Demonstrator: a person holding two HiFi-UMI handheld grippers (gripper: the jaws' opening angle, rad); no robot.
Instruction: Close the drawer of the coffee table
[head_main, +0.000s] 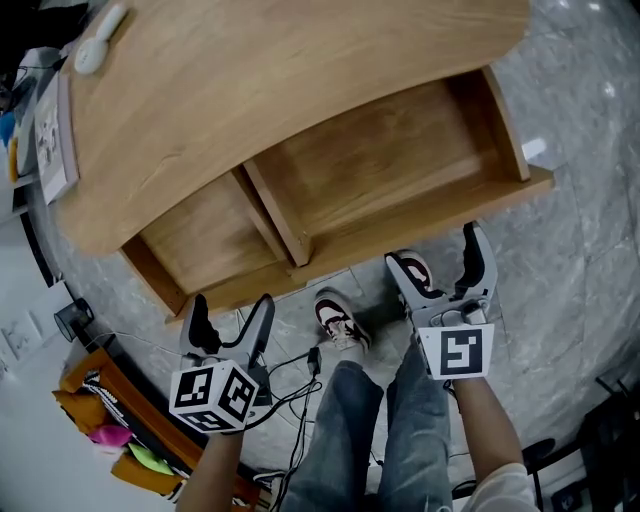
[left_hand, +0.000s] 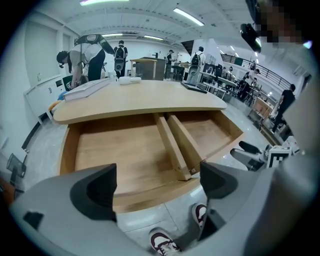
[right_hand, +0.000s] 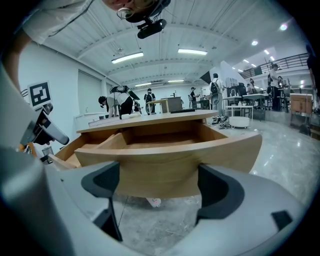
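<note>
The wooden coffee table (head_main: 250, 80) has its wide drawer (head_main: 400, 150) pulled out toward me, empty, split by a wooden divider (head_main: 272, 212) into two bays. Its curved front panel (head_main: 420, 225) runs across the head view. My left gripper (head_main: 228, 322) hangs open just short of the front panel's left part, apart from it. My right gripper (head_main: 442, 268) stands open close below the panel's right part, nothing between its fingers. The left gripper view looks down into the drawer (left_hand: 130, 150). The right gripper view faces the drawer front (right_hand: 170, 160) straight on.
A white object (head_main: 100, 40) and a book (head_main: 55, 130) lie on the tabletop's far left. My shoes (head_main: 340, 322) stand on the marble floor between the grippers, with cables (head_main: 295, 375) by the left one. An orange shelf (head_main: 120, 430) sits lower left. People stand far behind.
</note>
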